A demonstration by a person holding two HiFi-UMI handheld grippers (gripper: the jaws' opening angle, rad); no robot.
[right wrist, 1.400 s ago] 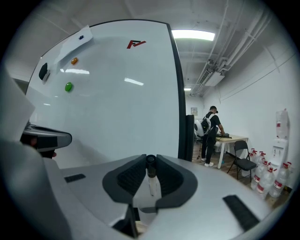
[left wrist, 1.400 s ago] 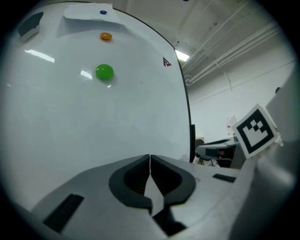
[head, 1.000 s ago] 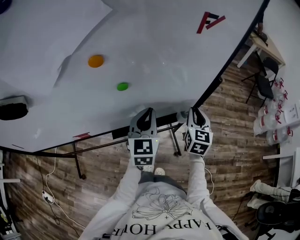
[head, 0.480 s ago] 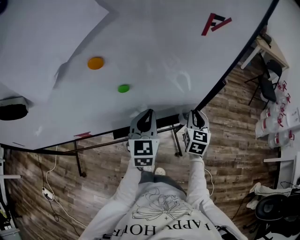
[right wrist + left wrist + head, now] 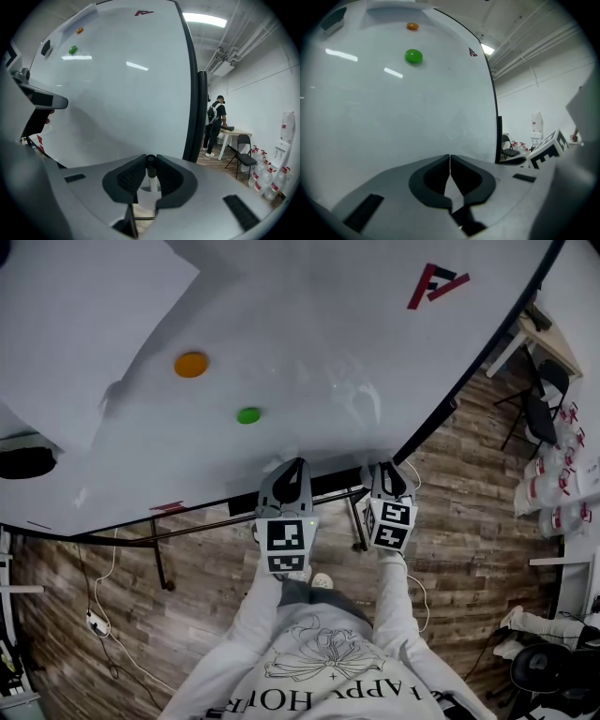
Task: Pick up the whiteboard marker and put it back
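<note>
While right gripper clamps marker, whiteboard shows red logo.

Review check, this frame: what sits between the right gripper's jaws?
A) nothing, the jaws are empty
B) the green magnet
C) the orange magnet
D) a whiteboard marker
D: in the right gripper view, the right gripper has its jaws closed on the whiteboard marker, whose dark cap and white barrel stand between the pads; both magnets are up on the board.
</note>
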